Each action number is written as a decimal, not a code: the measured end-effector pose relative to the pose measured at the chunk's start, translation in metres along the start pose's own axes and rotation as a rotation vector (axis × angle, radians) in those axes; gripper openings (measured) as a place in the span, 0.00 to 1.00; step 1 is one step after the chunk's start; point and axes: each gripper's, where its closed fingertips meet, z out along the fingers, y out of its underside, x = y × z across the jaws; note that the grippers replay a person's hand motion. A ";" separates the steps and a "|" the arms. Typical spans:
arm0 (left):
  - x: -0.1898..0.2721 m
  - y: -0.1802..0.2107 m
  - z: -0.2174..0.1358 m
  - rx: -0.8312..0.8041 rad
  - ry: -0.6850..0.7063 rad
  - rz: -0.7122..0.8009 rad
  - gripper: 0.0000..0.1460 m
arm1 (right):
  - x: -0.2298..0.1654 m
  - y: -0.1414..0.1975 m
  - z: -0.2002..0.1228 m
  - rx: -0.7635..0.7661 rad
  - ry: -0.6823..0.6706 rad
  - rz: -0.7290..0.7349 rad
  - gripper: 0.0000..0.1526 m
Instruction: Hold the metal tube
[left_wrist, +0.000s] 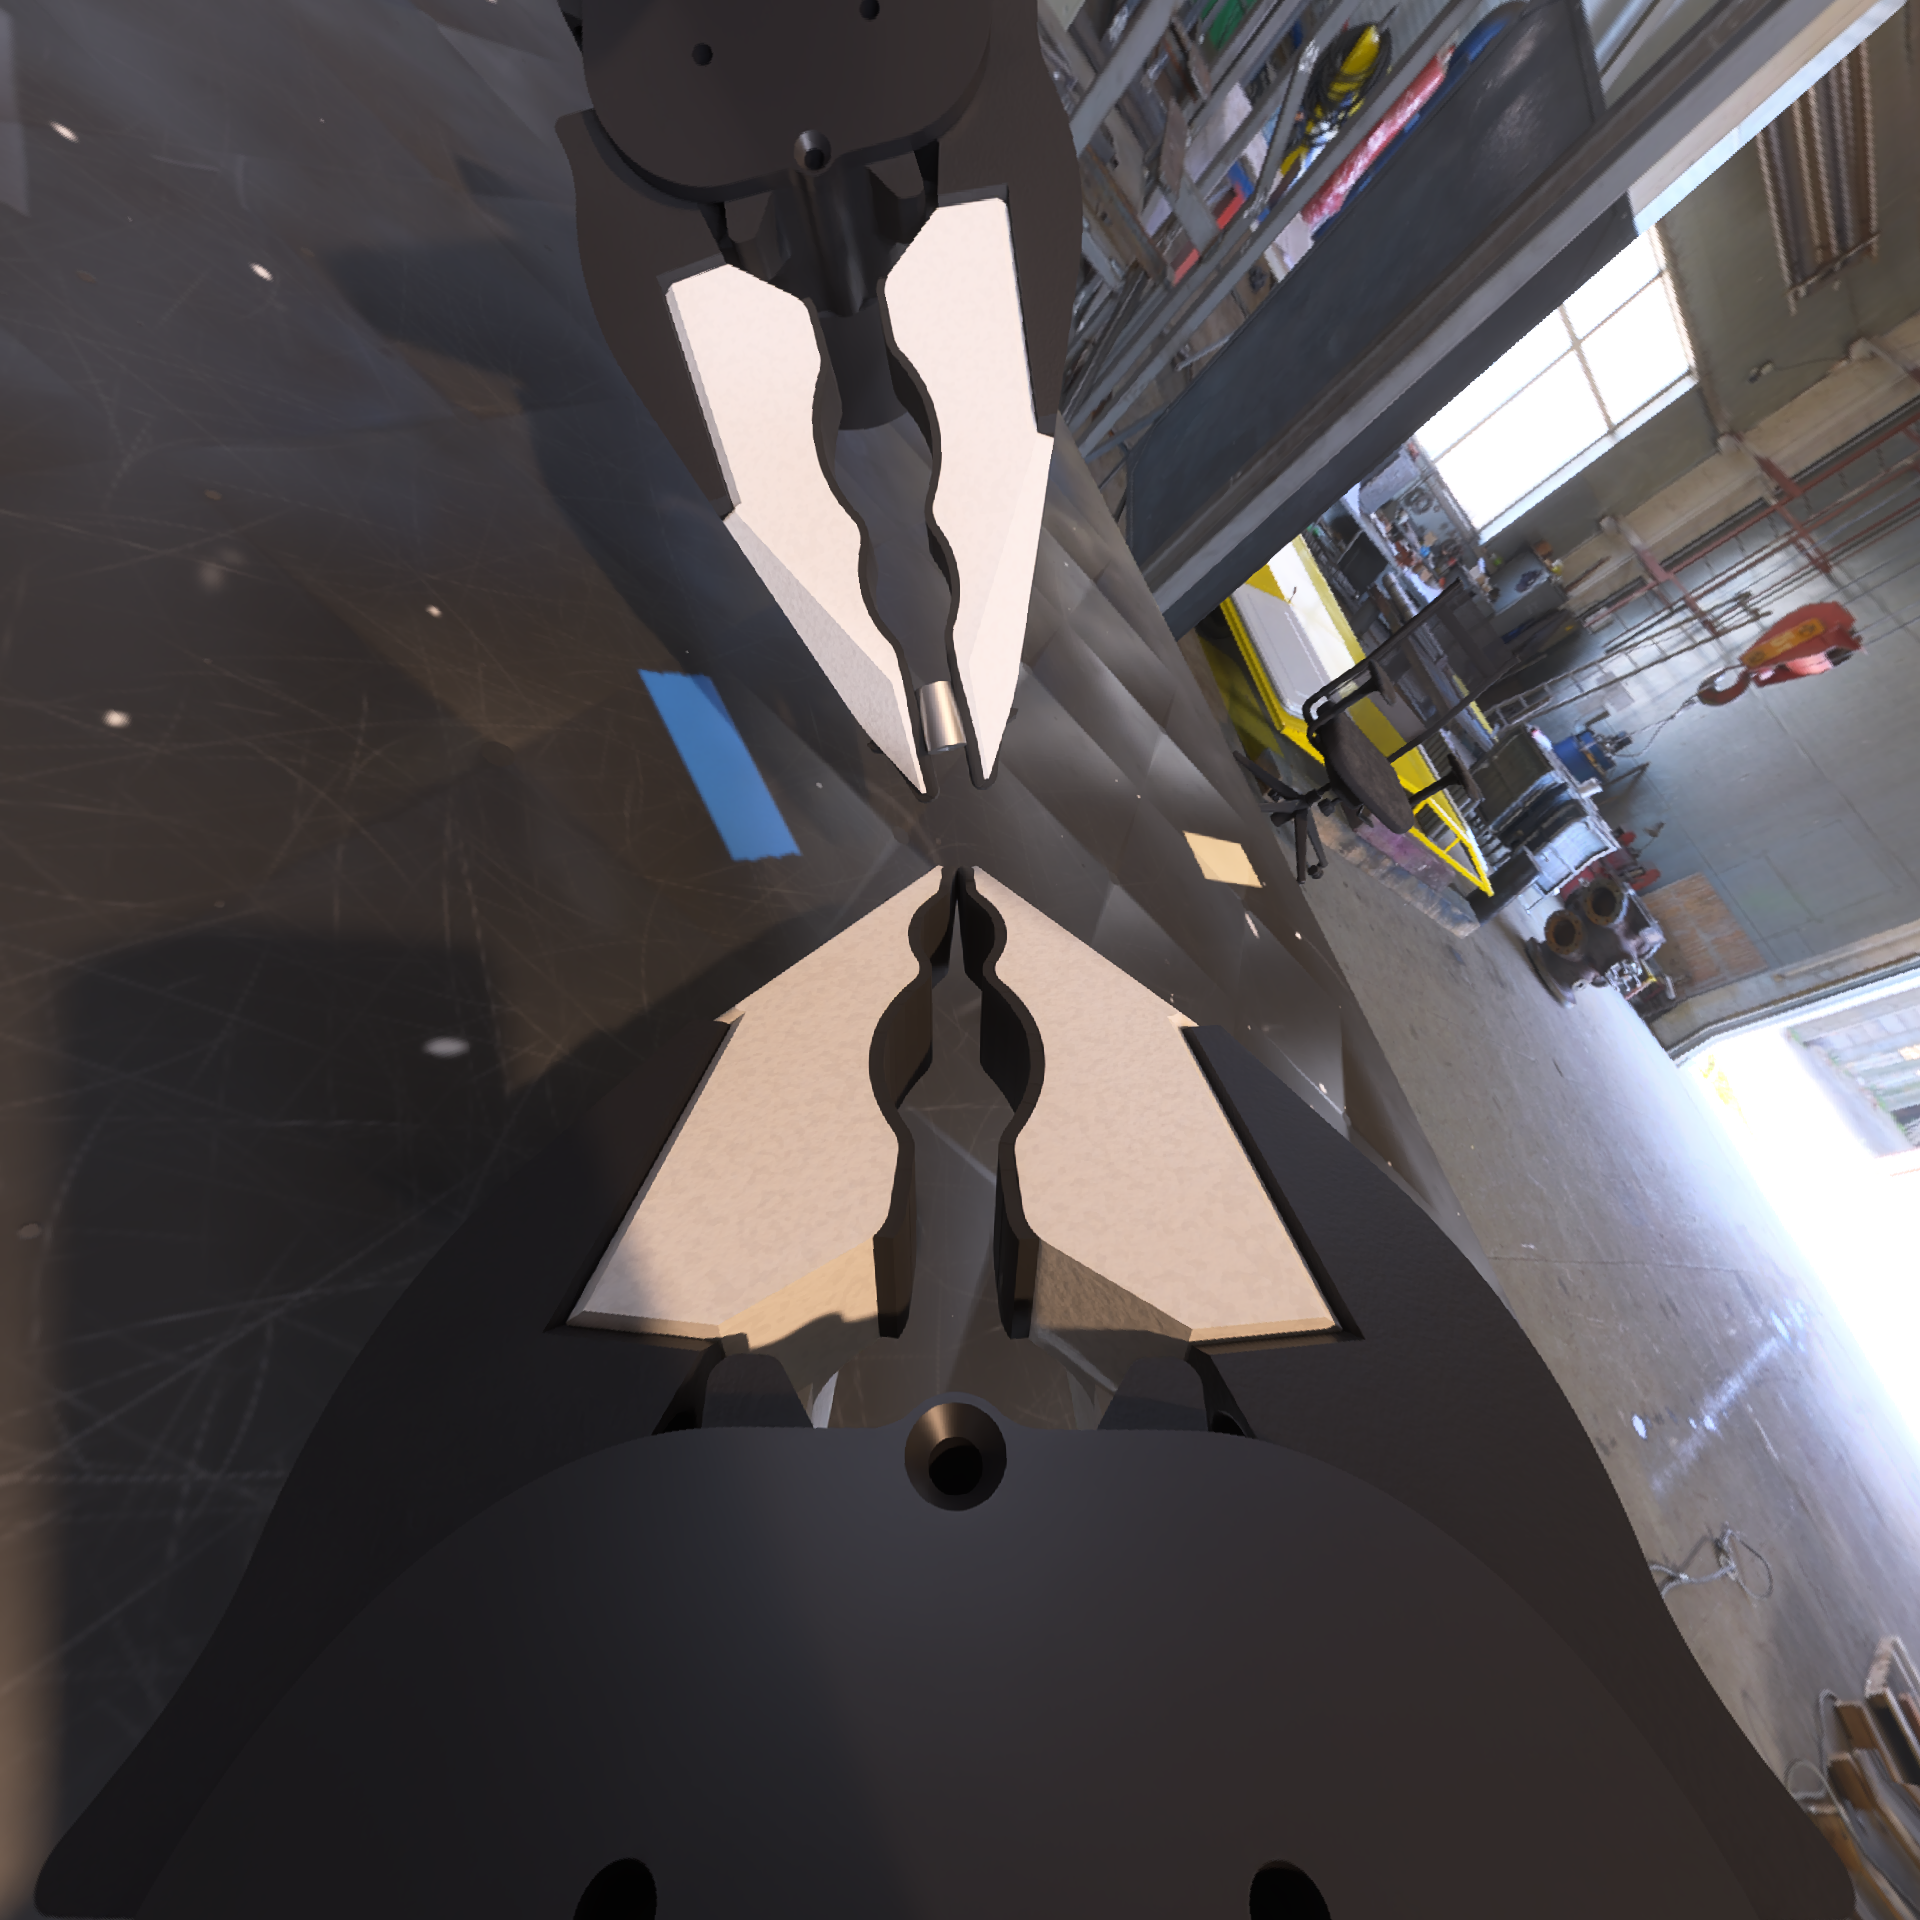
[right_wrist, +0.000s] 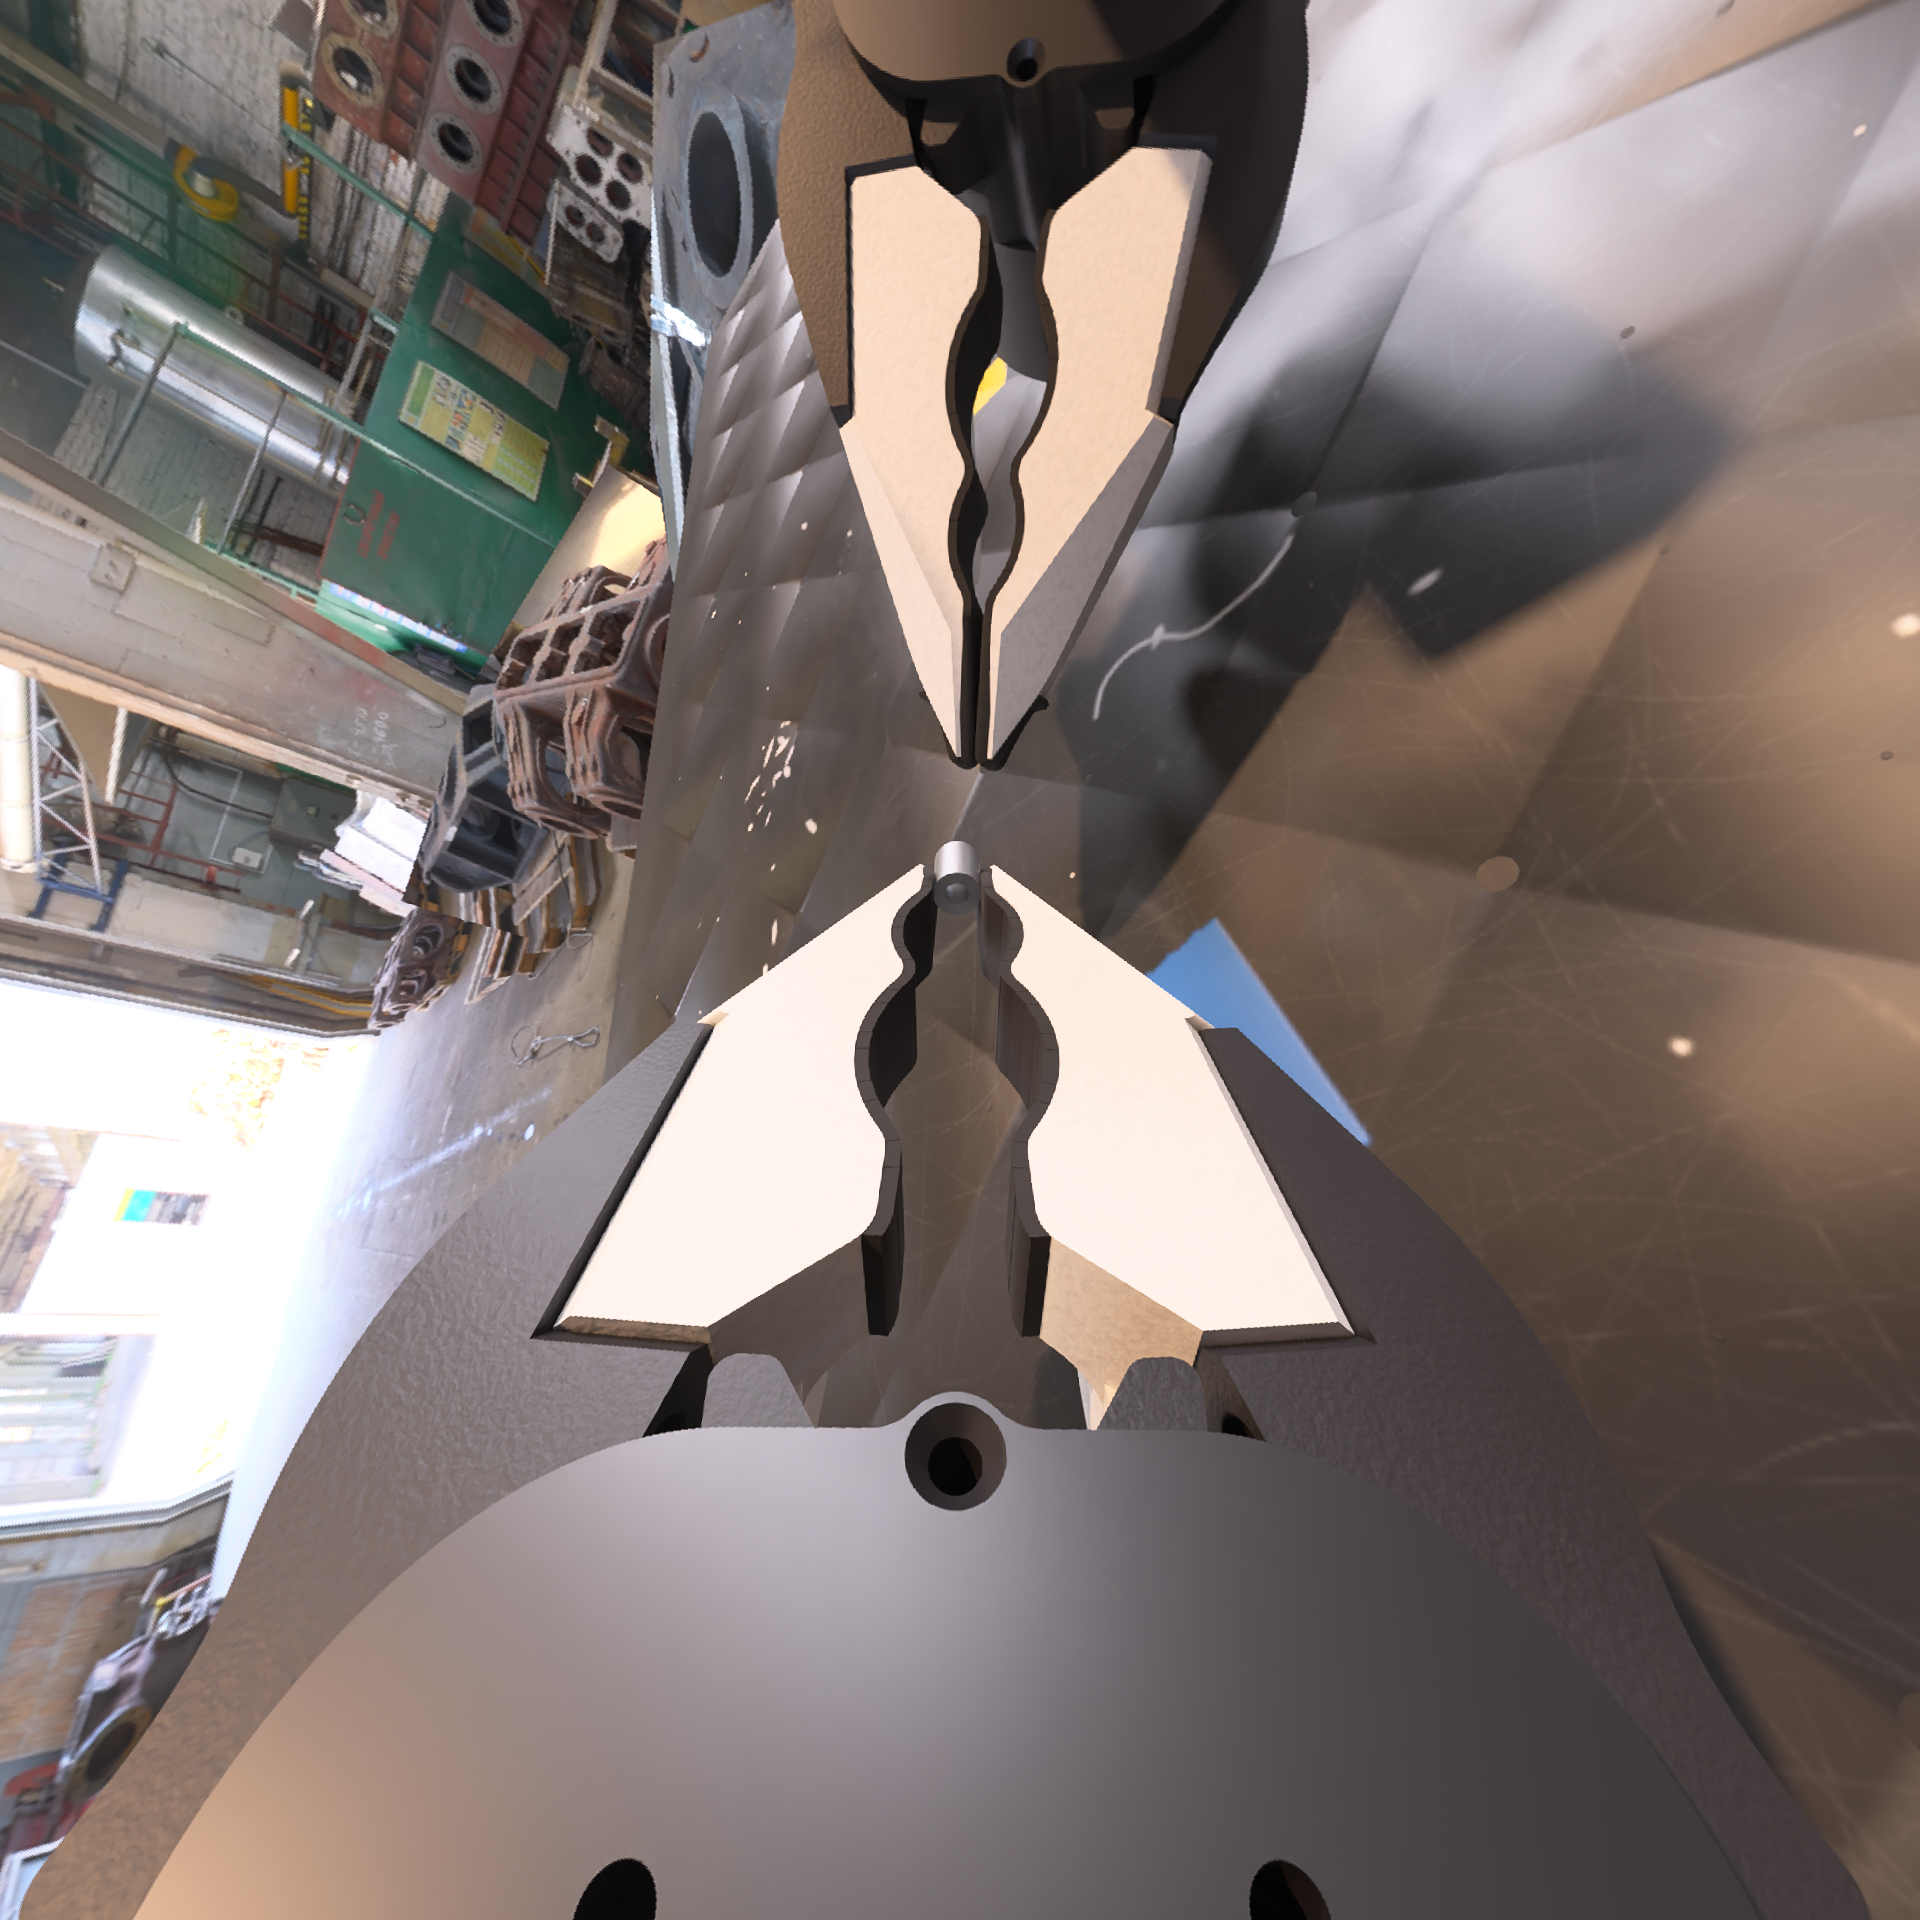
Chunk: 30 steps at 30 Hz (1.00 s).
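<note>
Facing each other tip to tip above the scratched metal counter (left_wrist: 312, 935), the two grippers sit nearly on one line. The right gripper (right_wrist: 957, 883) is clenched on the metal tube (right_wrist: 954, 881) — a short silver cylinder pinched at the very ends of its fingers, seen end-on in its own view and from the side in the left wrist view (left_wrist: 942, 717). The left gripper (left_wrist: 958, 878) has its fingertips drawn together with nothing between them; it holds no part of the tube and stands just apart from it. The grip looks shallow: the tube rests at the tips, not in the scalloped recesses further back, so slip is a fair risk. A blue strip of tape (left_wrist: 717, 764) lies on the counter beside the work — apparently a marker, untouched by either gripper.
</note>
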 end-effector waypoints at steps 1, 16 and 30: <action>0.001 -0.001 0.000 0.003 0.004 0.000 0.00 | -0.001 0.000 0.000 0.006 0.000 -0.010 0.04; 0.007 -0.013 -0.004 0.126 0.046 -0.036 0.02 | -0.005 -0.008 -0.006 0.110 0.034 -0.109 0.04; -0.001 -0.012 -0.004 0.184 0.061 -0.105 0.00 | 0.001 -0.009 -0.006 0.127 0.089 -0.138 0.04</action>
